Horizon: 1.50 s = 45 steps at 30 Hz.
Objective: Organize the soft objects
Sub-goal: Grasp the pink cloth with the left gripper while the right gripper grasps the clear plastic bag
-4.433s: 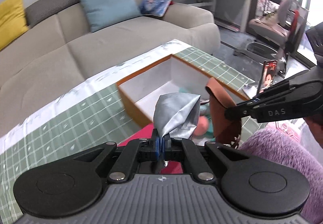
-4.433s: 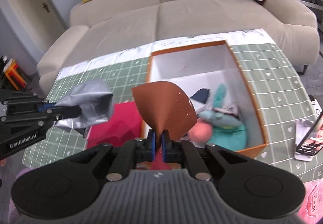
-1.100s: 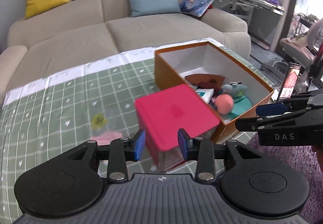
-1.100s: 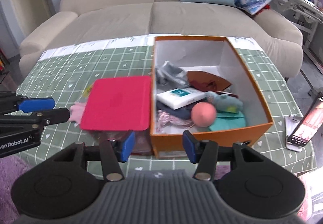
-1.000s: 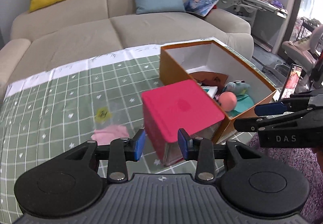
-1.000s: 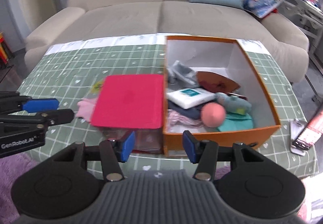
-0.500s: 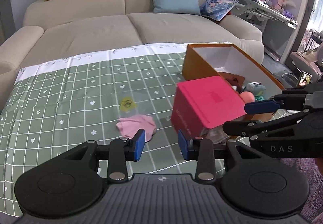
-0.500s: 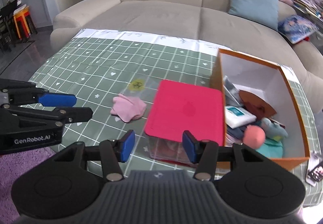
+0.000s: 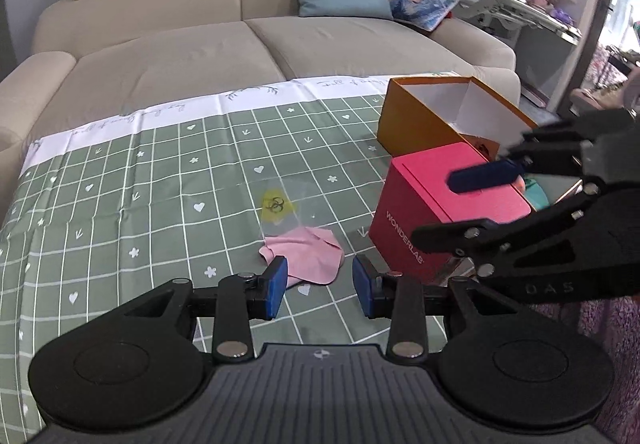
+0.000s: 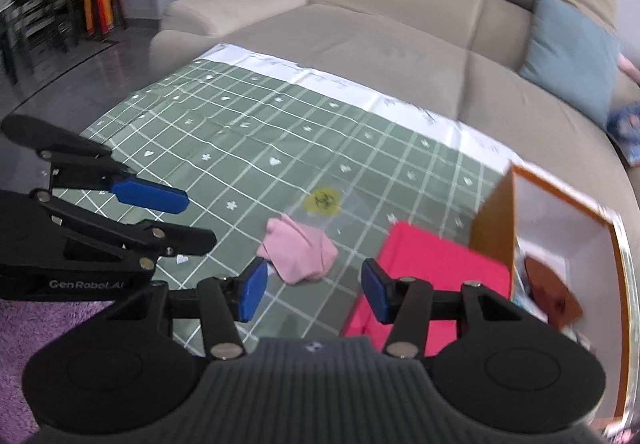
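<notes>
reaching for the pink cloth (image 9: pixel 308 254)
both tongs, left (image 9: pixel 320 286) and right (image 10: pixel 314 290), are hanging part-open and empty near the counter's (image 9: pixel 120 184) front edge; next is pinching it for the orange box (image 9: pixel 416 120).

I see soft matt pink cloth (image 9: pixel 306 254), slightly creased. Tablecloth (image 9: pixel 160 180) looks smooth, wipe-clean, w/ fold lines. Red box (image 9: pixel 420 212) matt card; orange box (image 9: pixel 420 116) card w/ white paper lining. Clear glossy plastic bag (image 9: pixel 280 204). Sofa (image 9: pixel 240 44) woven fabric.

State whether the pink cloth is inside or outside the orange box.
Outside: the crumpled pink cloth lies on the green checked tablecloth, apart from the orange cardboard box.
</notes>
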Available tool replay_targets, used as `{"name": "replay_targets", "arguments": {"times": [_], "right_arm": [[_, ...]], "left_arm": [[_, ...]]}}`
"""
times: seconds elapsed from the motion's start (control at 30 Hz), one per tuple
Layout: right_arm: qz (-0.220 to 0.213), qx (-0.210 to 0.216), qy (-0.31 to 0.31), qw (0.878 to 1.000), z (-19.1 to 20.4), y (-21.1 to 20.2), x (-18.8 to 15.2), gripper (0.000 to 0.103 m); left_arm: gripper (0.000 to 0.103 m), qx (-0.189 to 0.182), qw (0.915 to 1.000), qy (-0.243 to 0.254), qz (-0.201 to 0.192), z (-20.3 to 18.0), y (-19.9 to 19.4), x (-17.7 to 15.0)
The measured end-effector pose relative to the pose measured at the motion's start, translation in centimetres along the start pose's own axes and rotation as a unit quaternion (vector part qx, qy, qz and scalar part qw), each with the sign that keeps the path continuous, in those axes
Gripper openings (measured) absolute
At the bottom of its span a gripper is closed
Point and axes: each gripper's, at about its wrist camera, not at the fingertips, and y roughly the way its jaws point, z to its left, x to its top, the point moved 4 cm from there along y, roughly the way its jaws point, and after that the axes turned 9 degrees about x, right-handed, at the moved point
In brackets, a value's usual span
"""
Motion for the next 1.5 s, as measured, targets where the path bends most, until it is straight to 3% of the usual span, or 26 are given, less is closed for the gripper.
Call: {"name": "replay_targets", "arguments": {"times": [0.1,0.23,0.4,0.6,0.73,0.87,1.0,1.17,1.3,1.37,1.43,1.5], "right_arm": [[0.002,0.005,-0.030,1.000,-0.3,1.0,1.3,0.052],[0.007,0.024,-0.059,0.998,-0.9,2.4,2.5,0.053],[0.035,0.038,-0.110,0.993,-1.9,4.6,3.4,0.058],[0.071,0.063,-0.166,0.982,-3.7,6.7,4.6,0.058],[0.099,0.099,-0.170,0.975,-5.1,8.1,5.5,0.058],[0.126,0.122,-0.154,0.972,-6.3,9.6,6.0,0.058],[0.151,0.121,-0.161,0.968,-7.0,11.3,6.3,0.058],[0.165,0.117,-0.167,0.965,-7.6,12.8,6.5,0.058],[0.170,0.116,-0.166,0.964,-7.8,13.3,6.5,0.058],[0.173,0.116,-0.163,0.964,-7.9,13.6,6.4,0.058],[0.177,0.115,-0.162,0.964,-7.9,13.9,6.2,0.058],[0.180,0.116,-0.166,0.963,-7.8,14.2,6.1,0.058]], "left_arm": [[0.052,-0.006,0.9999,0.012,0.002,0.5,0.6,0.5],[0.054,-0.016,0.9995,0.025,0.011,0.9,2.1,1.3],[0.056,-0.019,0.9987,0.041,0.023,1.5,4.9,1.9],[0.068,-0.041,0.9960,0.066,0.044,1.6,8.0,2.1],[0.074,-0.057,0.9933,0.077,0.064,1.3,10.3,1.6],[0.074,-0.039,0.9912,0.092,0.087,0.8,13.1,1.1],[0.074,-0.037,0.9895,0.083,0.113,0.7,15.6,0.6],[0.074,-0.050,0.9900,0.063,0.116,0.5,17.1,0.2],[0.081,-0.059,0.9897,0.058,0.117,-0.3,17.6,0.0],[0.079,-0.056,0.9901,0.060,0.113,-0.6,17.7,-0.1],[0.066,-0.054,0.9908,0.062,0.108,-0.8,17.6,-0.2],[0.061,-0.035,0.9908,0.083,0.100,-1.2,17.5,-0.4]]}}
